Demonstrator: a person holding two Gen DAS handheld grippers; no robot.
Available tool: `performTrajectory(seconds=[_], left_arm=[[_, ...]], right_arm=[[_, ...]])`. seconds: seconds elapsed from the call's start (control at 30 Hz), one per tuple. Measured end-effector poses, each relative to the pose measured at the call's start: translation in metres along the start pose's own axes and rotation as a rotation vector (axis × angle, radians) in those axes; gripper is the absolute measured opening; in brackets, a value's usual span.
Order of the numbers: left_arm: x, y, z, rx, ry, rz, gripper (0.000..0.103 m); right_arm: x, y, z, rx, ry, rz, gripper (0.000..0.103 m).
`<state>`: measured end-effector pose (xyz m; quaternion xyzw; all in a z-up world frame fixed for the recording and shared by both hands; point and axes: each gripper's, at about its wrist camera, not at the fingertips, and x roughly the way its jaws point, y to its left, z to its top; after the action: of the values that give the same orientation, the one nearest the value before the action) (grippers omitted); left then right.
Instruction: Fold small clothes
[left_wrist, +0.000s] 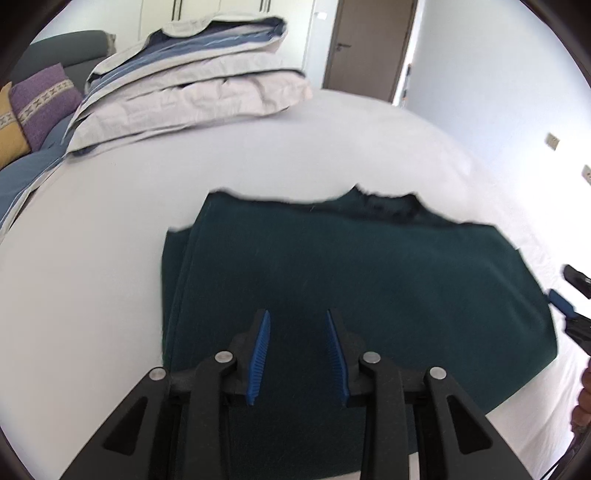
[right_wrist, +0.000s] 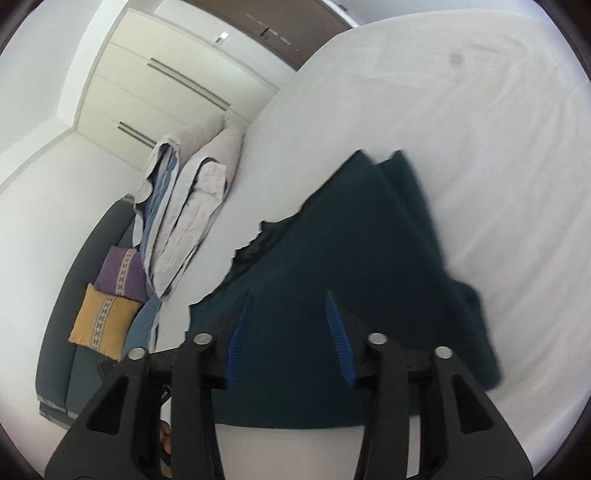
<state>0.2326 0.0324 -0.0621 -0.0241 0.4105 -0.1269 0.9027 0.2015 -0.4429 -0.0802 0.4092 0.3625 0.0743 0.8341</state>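
Two views we take in turn. Left wrist: our left gripper (left_wrist: 297, 325) hangs with jaws apart, gripping nothing, above the near part of the dark green garment (left_wrist: 354, 266) lying on the white bed (left_wrist: 110, 229). Right wrist: our right gripper (right_wrist: 288, 314) is likewise parted and empty over the cloth; folded bedding (right_wrist: 192, 192) lies far left.

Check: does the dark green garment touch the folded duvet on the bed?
Apart. The left wrist view shows bare white sheet between the dark green garment and the folded duvet.
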Motion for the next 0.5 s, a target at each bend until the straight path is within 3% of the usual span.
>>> performTrajectory(seconds=[0.1,0.27,0.43,0.5], left_arm=[[0.017,0.003,0.017,0.006,0.014,0.013,0.036],[0.052,0.028,0.037,-0.096,0.040,-0.069,0.036],[0.086,0.038,0.040,-0.111,0.082,-0.096,0.036],[0.087,0.039,0.036,-0.101,0.059,-0.109,0.036]], right_arm=[[0.056,0.039,0.004,-0.046,0.089,0.078,0.049],[0.136,0.074,-0.006,-0.062,0.222,0.131,0.049],[0.183,0.063,-0.003,-0.049,0.256,0.046,0.047],[0.185,0.041,0.005,-0.007,0.234,0.080,0.041]])
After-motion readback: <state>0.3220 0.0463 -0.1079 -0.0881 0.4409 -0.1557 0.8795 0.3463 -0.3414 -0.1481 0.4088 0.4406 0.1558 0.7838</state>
